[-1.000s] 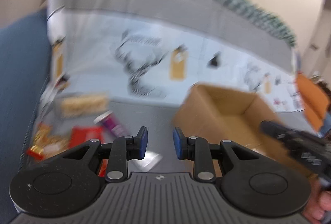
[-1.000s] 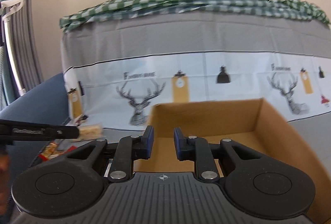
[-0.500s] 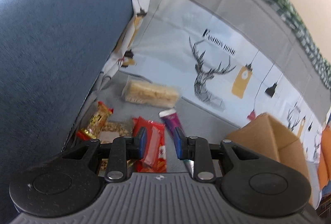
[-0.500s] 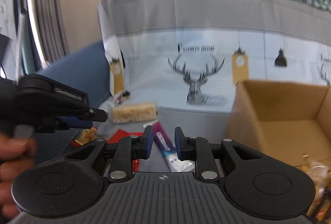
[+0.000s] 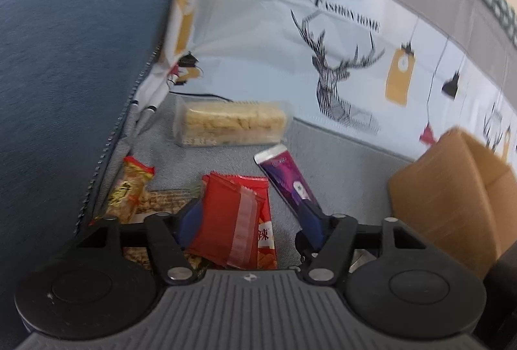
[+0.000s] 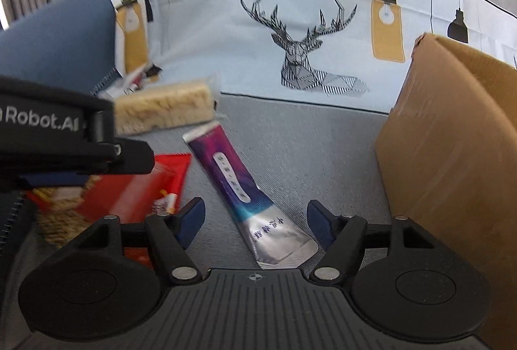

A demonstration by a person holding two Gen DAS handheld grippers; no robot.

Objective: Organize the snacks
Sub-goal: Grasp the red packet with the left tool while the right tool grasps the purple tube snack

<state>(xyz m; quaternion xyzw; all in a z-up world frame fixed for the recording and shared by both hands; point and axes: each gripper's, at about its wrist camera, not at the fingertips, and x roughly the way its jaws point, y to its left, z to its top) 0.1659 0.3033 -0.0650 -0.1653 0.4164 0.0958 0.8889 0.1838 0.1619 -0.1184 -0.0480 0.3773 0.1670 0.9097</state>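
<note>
Left gripper: jaws spread wide, having just been opening; blue fingertips straddling the red packet, with no pad seen pressing on it. Near fingertip partly hidden behind the red packet; far one overlapping the lower end of the purple pouch, contact not determinable.

Right gripper: jaws likewise wide apart and just opened; purple pouch lying slantwise on the grey cover between the blue fingertips, silver end nearest the camera, neither pad touching it. Nothing clamped in either gripper.

Snacks, left wrist view: clear pack of pale puffed bars farthest back, at the foot of the deer-print cloth; purple pouch in front of it, tilted; red packet overlapping a second red pack with printed characters; yellow-and-red bag and a tan snack pack at left, close against the blue cushion.

Right wrist view: puffed bars behind the pouch; red packet blurred at left, partly under the body of the left gripper.

Cardboard box: standing at right on the grey cover, near the pouch but apart from it; inside not visible. Same box at right edge in the left wrist view.
</note>
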